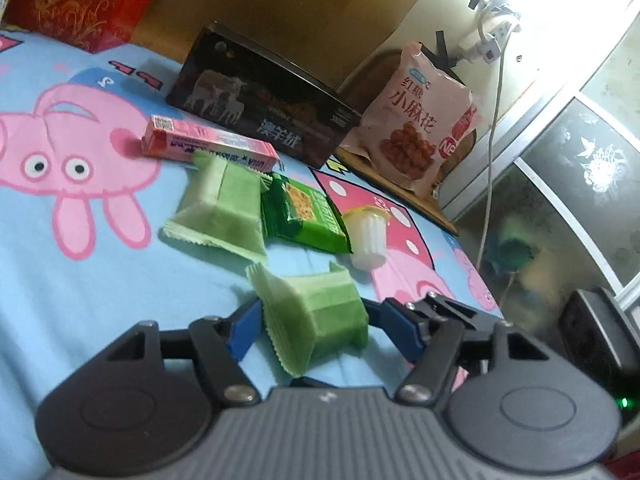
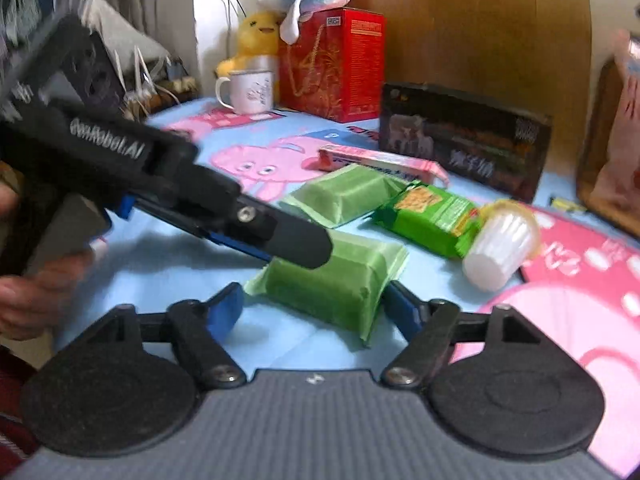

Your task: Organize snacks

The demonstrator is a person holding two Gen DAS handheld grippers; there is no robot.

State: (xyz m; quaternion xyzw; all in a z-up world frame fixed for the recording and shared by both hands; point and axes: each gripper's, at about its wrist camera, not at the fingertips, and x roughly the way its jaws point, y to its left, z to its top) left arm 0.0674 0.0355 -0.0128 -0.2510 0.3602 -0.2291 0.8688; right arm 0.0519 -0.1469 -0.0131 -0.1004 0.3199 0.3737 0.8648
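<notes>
Left wrist view – gripper: the left gripper [image 1: 316,328] has its blue-padded jaws spread wide on either side of a pale green crimped-edge snack packet [image 1: 316,320], which lies on the blue cartoon-pig bedsheet [image 1: 80,240]; the left pad looks close to the wrapper's crimp, the right pad stands apart from it, so nothing is clamped.
Left wrist view – other snacks: a second pale green packet [image 1: 220,208], a dark green cracker packet [image 1: 304,212] and a small white fluted jelly cup [image 1: 368,240] lie in a loose row beyond; a long pink carton [image 1: 208,144] sits behind them, then a black box with sheep printed on it [image 1: 264,112] and a pink bag of twisted snacks [image 1: 420,124].
Right wrist view – gripper: the right gripper [image 2: 316,312] is also spread wide around the same near packet [image 2: 332,284], from another angle; the left tool reaches in over the packet's far end, held in the person's hand [image 2: 32,280].
Right wrist view – background: a red gift box [image 2: 332,64], a white mug [image 2: 248,88] and plush toys [image 2: 280,8].
Risk – collision: both tools converge on one packet, and closing together could knock fingers.
Risk – grip: pinching only the thin crimp could let the packet swing or slip – the soft bedding gives little support.
</notes>
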